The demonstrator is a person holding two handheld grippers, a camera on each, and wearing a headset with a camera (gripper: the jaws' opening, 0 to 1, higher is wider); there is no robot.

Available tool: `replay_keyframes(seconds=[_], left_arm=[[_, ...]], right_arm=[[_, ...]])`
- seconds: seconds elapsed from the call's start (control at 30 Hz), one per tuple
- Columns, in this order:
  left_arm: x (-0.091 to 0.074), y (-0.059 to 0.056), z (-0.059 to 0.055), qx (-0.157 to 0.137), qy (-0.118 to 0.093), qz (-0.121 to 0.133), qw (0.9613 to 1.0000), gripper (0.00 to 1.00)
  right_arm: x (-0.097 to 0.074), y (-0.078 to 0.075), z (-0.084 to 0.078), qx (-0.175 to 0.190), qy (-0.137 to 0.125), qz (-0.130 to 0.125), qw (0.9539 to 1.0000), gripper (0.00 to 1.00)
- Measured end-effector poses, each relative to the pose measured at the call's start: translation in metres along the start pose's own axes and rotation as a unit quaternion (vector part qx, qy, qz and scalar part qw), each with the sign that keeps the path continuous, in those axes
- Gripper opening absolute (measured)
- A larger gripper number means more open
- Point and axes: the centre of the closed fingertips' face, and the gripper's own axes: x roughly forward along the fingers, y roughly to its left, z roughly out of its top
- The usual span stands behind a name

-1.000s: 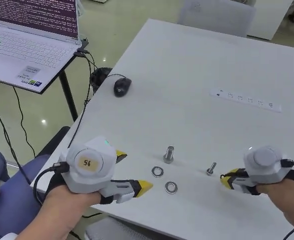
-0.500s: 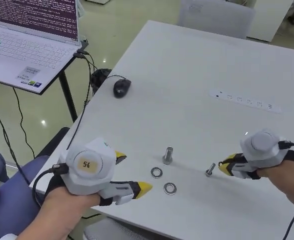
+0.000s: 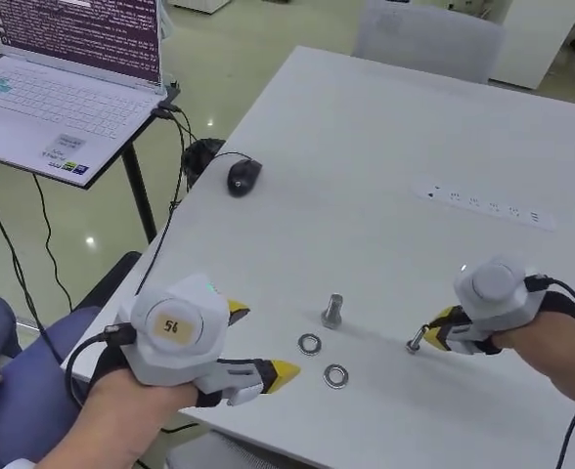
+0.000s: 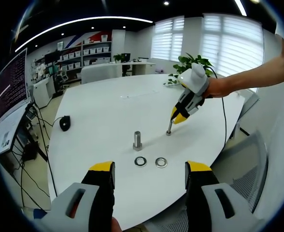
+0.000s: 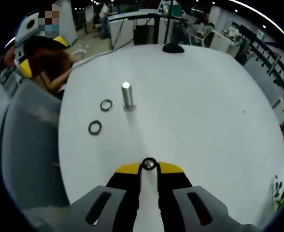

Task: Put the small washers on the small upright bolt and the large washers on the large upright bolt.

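The large bolt [image 3: 332,311] stands upright on the white table [image 3: 366,166]; the small bolt [image 3: 417,340] stands to its right. Two washers [image 3: 309,343] [image 3: 335,375] lie flat in front of the large bolt. My right gripper [image 3: 432,332] is at the small bolt's top, shut on a small washer [image 5: 149,164] held at its yellow tips. The right gripper view has the large bolt [image 5: 127,94] and both washers [image 5: 106,105] [image 5: 95,127] ahead. My left gripper [image 3: 260,340] hovers open near the table's front edge, facing the washers [image 4: 140,161] [image 4: 161,162] and the large bolt [image 4: 137,140].
A black mouse [image 3: 243,176] with its cable lies at the table's left edge, and a white power strip [image 3: 491,205] at the far right. A laptop [image 3: 53,88] stands on a stand beyond the left edge. A grey chair [image 3: 429,34] stands at the far end.
My right gripper has moved left and slightly away from me, from the front edge up to the small bolt. The left gripper has stayed in place, open.
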Motion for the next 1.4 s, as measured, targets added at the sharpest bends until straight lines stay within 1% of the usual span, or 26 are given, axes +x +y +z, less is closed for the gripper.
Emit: replay_keyframes(seconds=[0.27,0.57,0.8,0.93,1.13,1.4], left_arm=[[0.001,0.001,0.001,-0.001,-0.001,0.000,1.0000,0.58],[0.001,0.000,-0.001,-0.002,0.001,0.000,1.0000,0.58],[0.000,0.000,-0.002,-0.002,0.002,0.000,1.0000,0.57],[0.000,0.000,-0.002,-0.003,0.001,0.001,1.0000,0.57],[-0.001,0.001,-0.003,-0.003,0.003,0.002,1.0000,0.57],[-0.002,0.002,-0.006,-0.007,0.005,0.004,1.0000,0.57]], right_arm=[[0.003,0.000,0.001,-0.008,0.005,0.002,1.0000,0.14],[0.004,0.001,0.002,-0.011,0.010,0.003,0.9999,0.14],[0.007,0.000,0.001,-0.010,0.019,0.005,0.9998,0.14],[0.010,-0.001,0.001,-0.010,0.020,0.006,0.9997,0.14],[0.014,0.001,0.000,-0.018,0.030,0.007,0.9994,0.14],[0.024,0.003,-0.011,-0.014,0.050,0.009,0.9986,0.13]])
